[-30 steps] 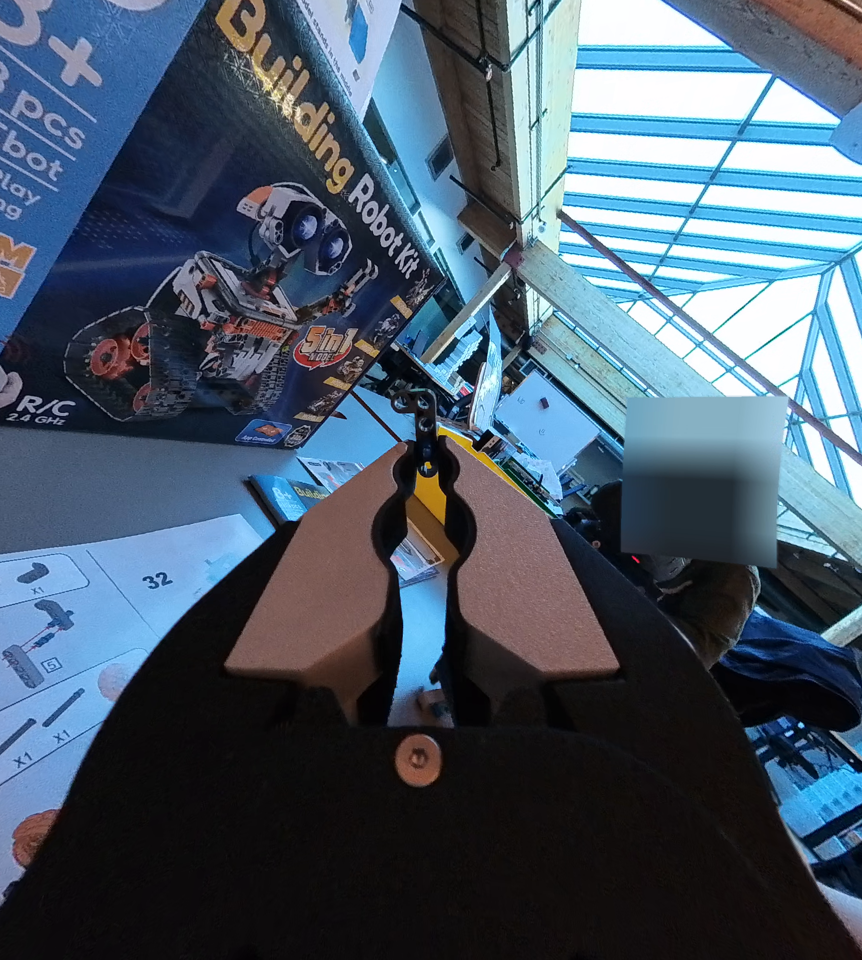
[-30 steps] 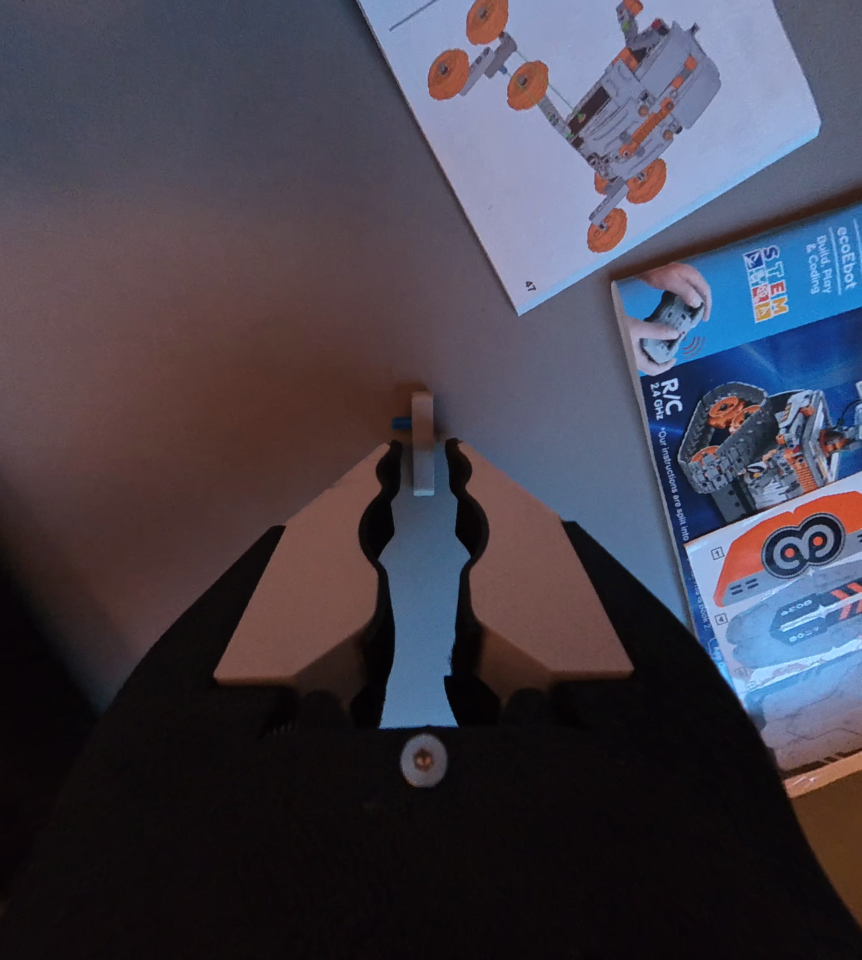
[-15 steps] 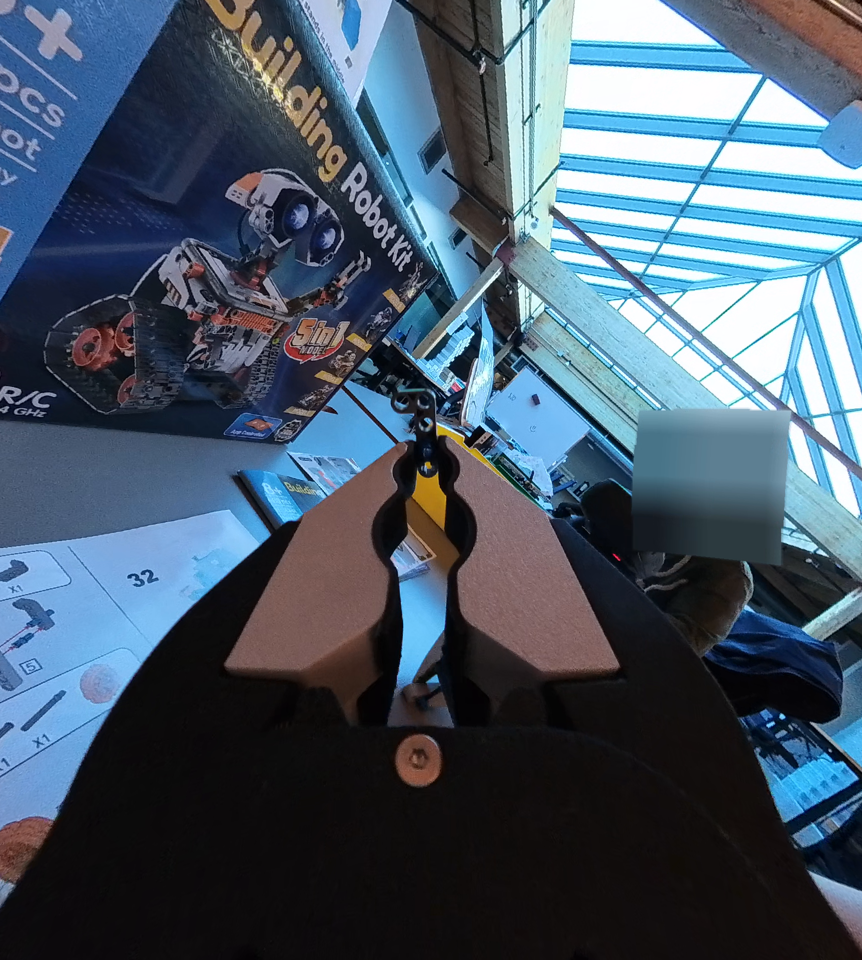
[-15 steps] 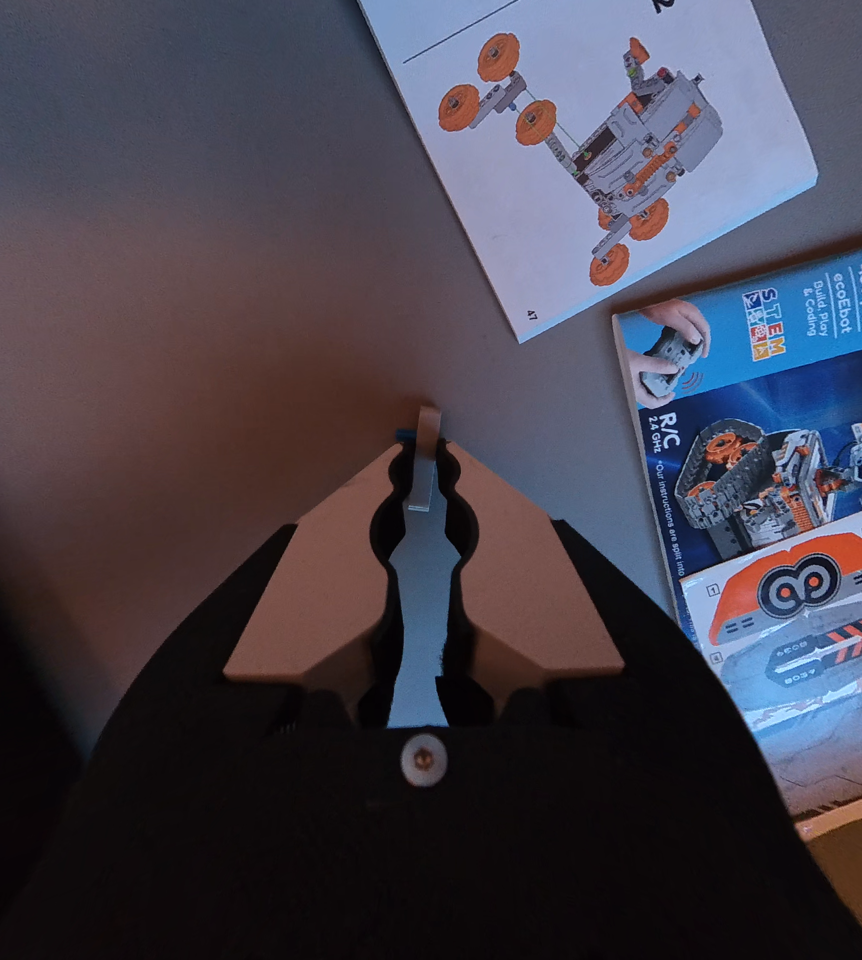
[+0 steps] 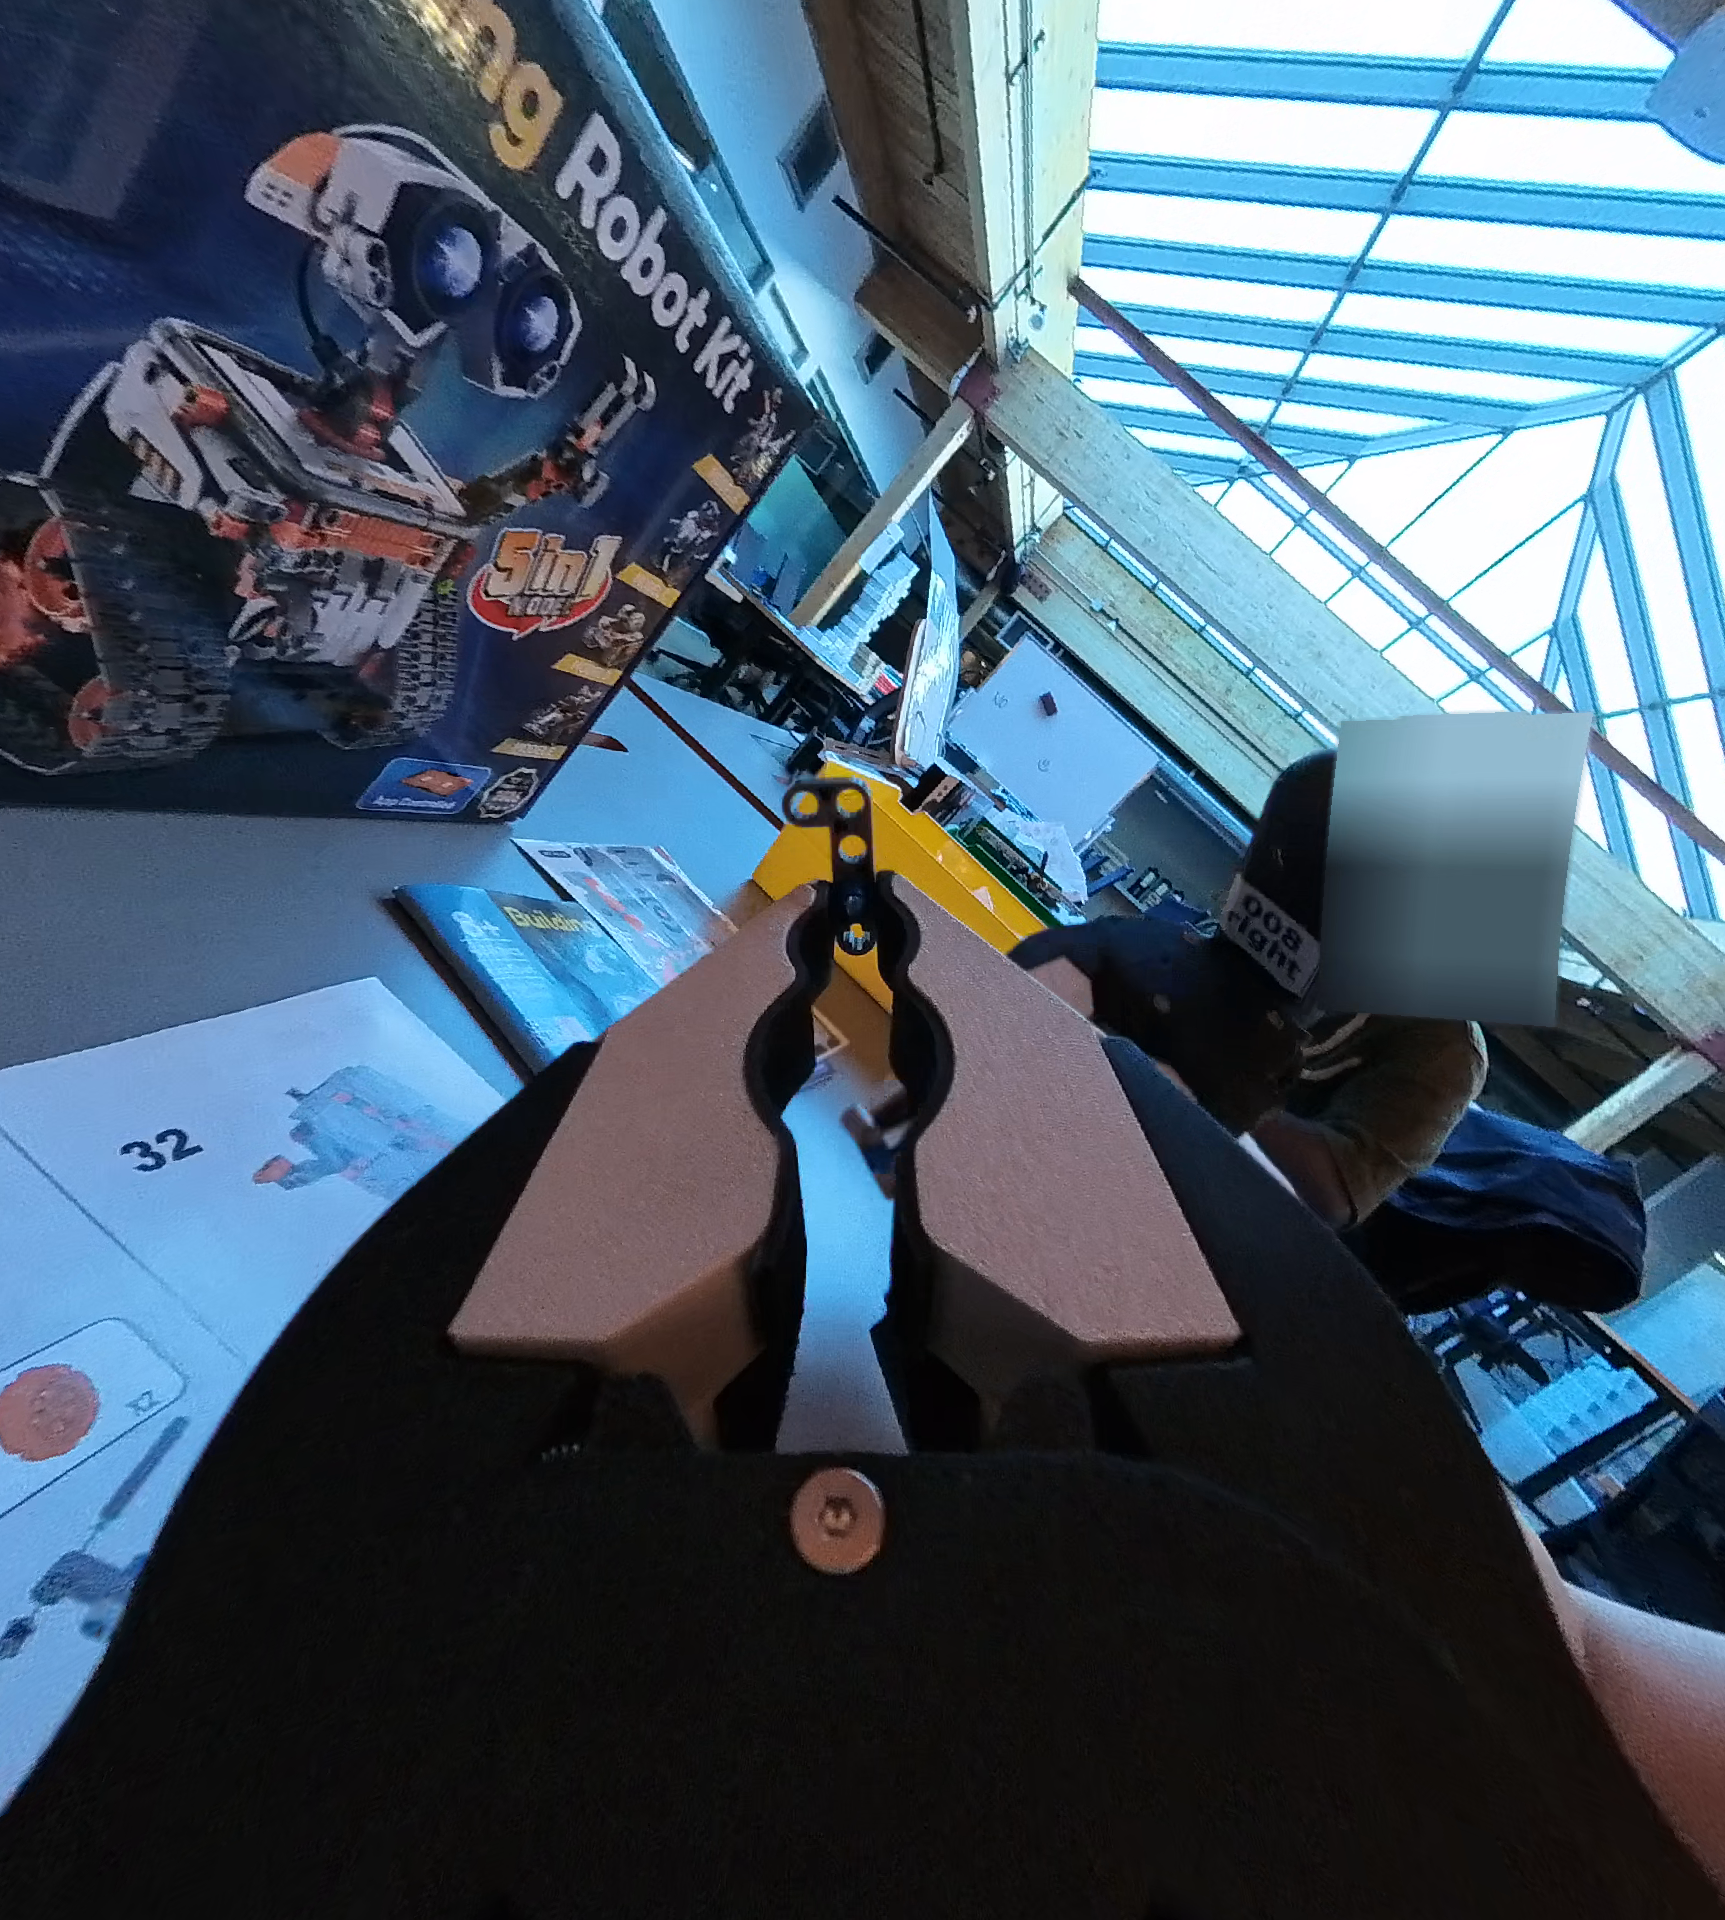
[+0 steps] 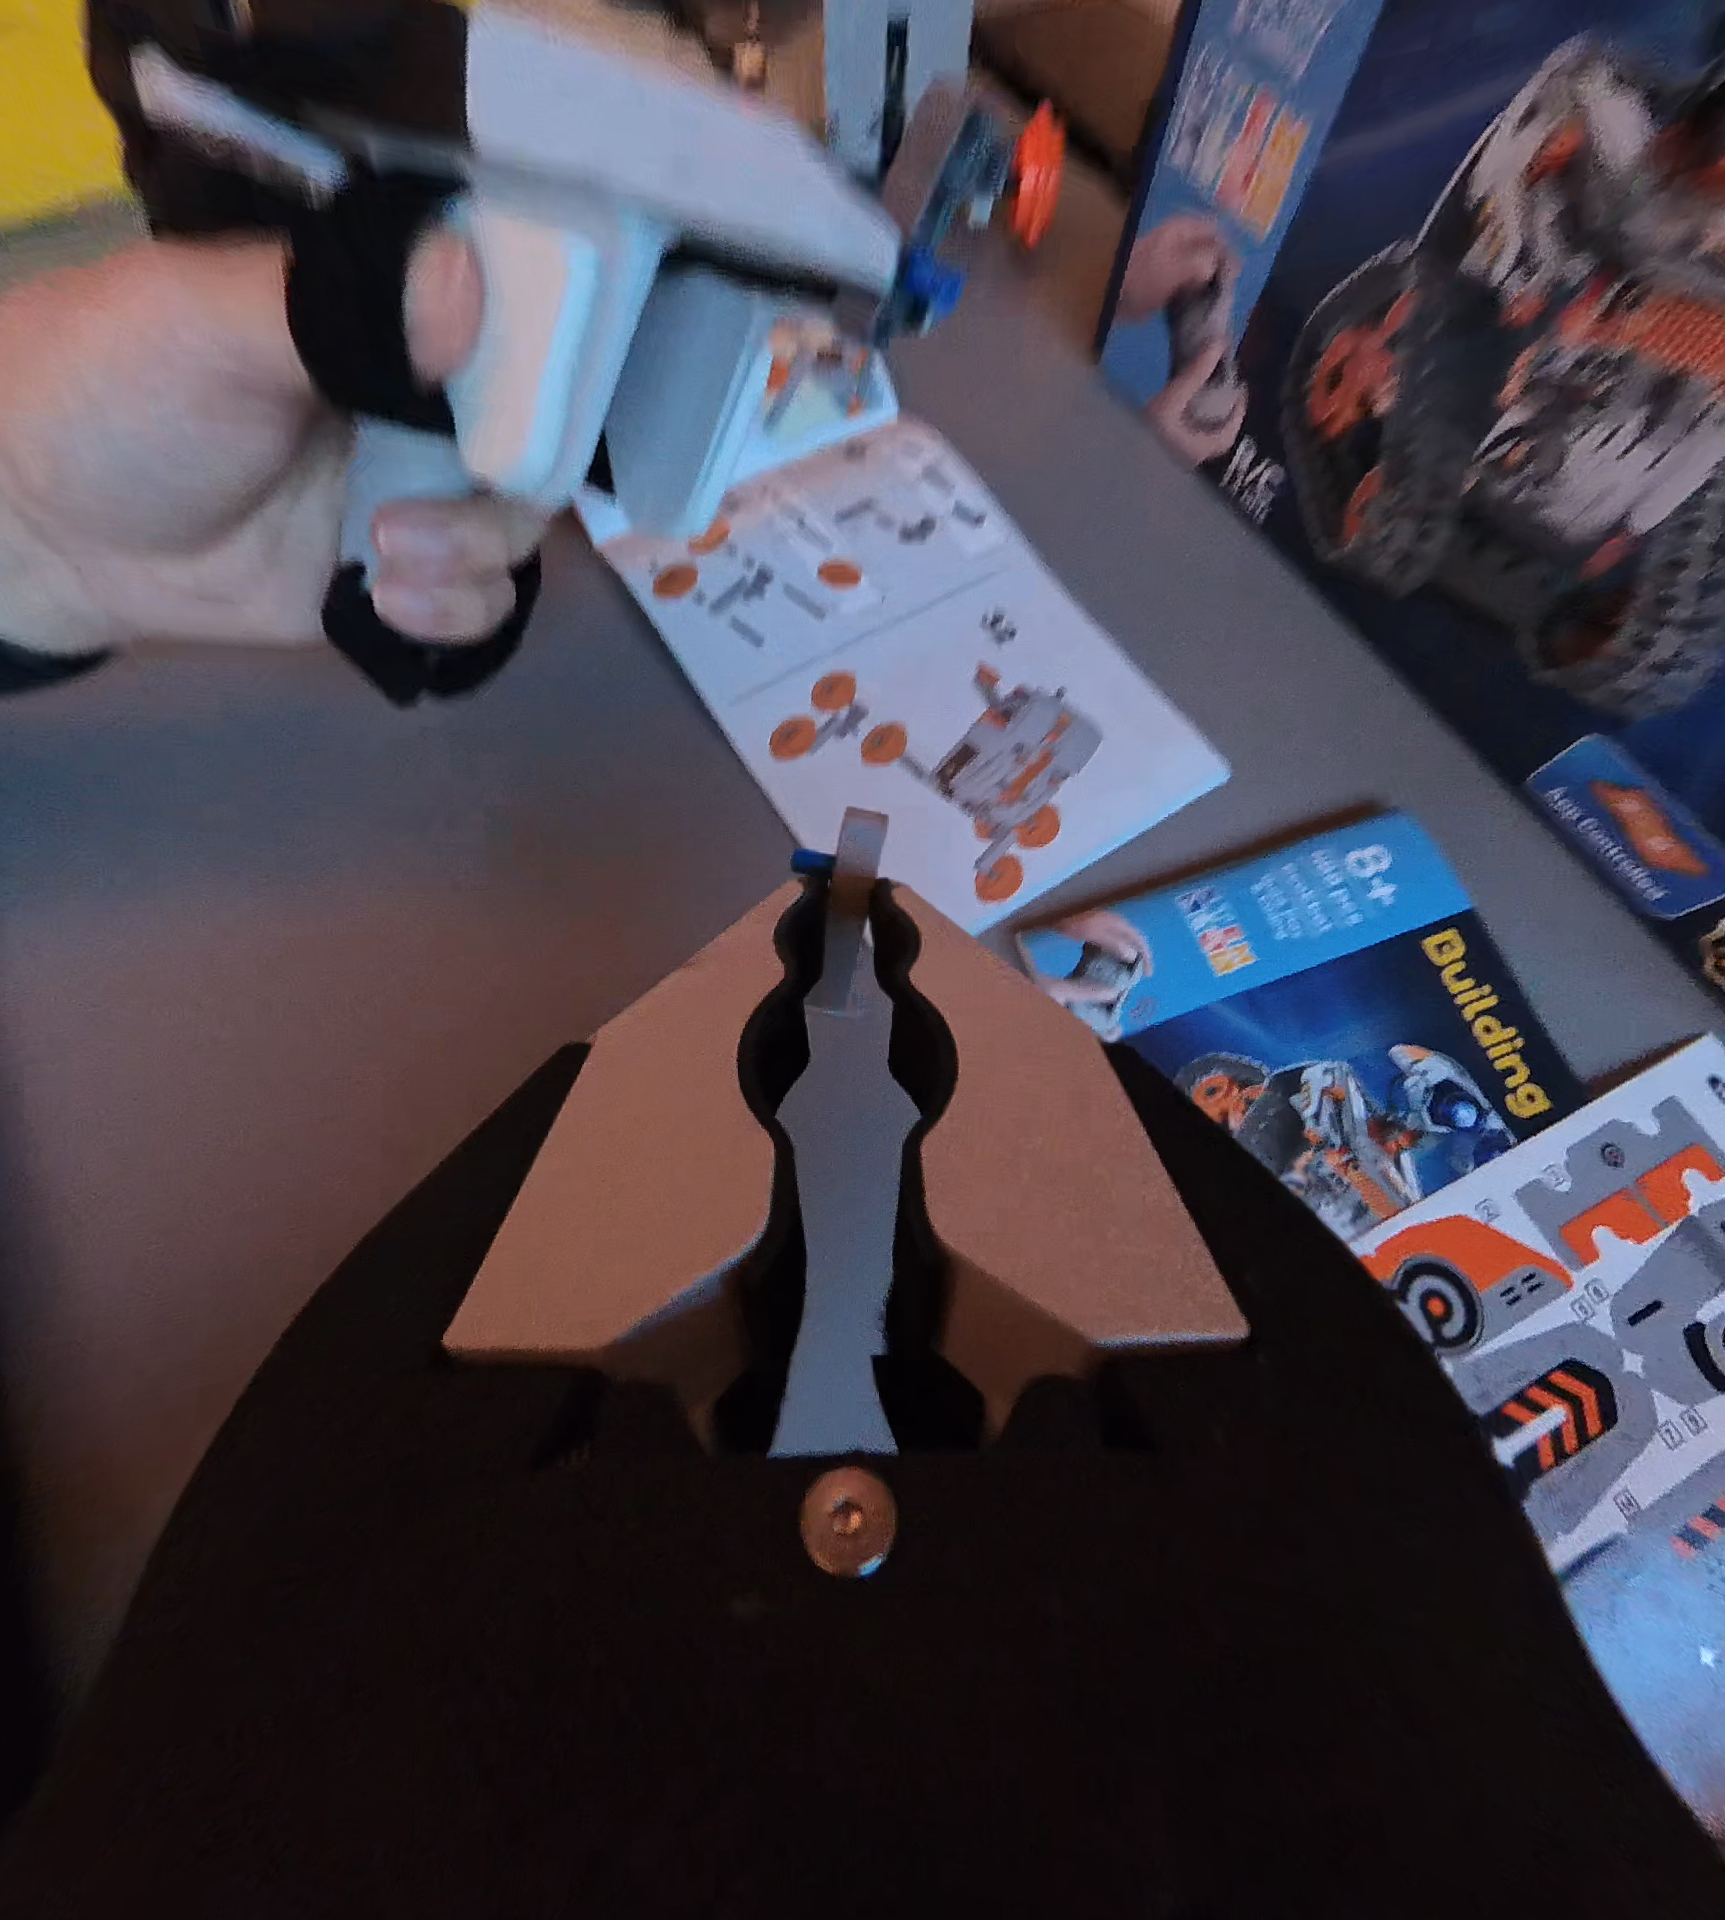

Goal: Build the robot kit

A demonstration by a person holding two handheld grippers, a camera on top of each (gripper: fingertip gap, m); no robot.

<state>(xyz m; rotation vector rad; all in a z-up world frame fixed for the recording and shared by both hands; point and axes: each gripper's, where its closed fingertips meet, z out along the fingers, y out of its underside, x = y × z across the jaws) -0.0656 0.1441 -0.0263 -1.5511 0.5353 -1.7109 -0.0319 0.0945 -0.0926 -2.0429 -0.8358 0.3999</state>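
My left gripper (image 5: 850,896) is shut on a small black L-shaped beam (image 5: 842,831) with round holes, held up in the air above the grey table (image 5: 110,914). My right gripper (image 6: 842,894) is shut on a light grey beam (image 6: 853,914) with a blue pin (image 6: 808,860) on its left side, held above the table (image 6: 318,883). The other gripper, held by a hand (image 6: 89,457), shows blurred at the upper left of the right wrist view. The right gripper shows far off in the left wrist view (image 5: 1201,997).
An open instruction booklet (image 6: 941,665) lies on the table; it also shows in the left wrist view (image 5: 162,1195). A blue booklet (image 6: 1325,987) and a sticker sheet (image 6: 1668,1330) lie at right. The large kit box (image 5: 266,416) stands behind. A yellow bin (image 5: 920,883) sits farther back. There is about 9 cm between the tips of the two grippers.
The right gripper has tilted up from looking straight down at the table, bringing the other gripper and the box into view. The left view has shifted slightly; both grips are unchanged.
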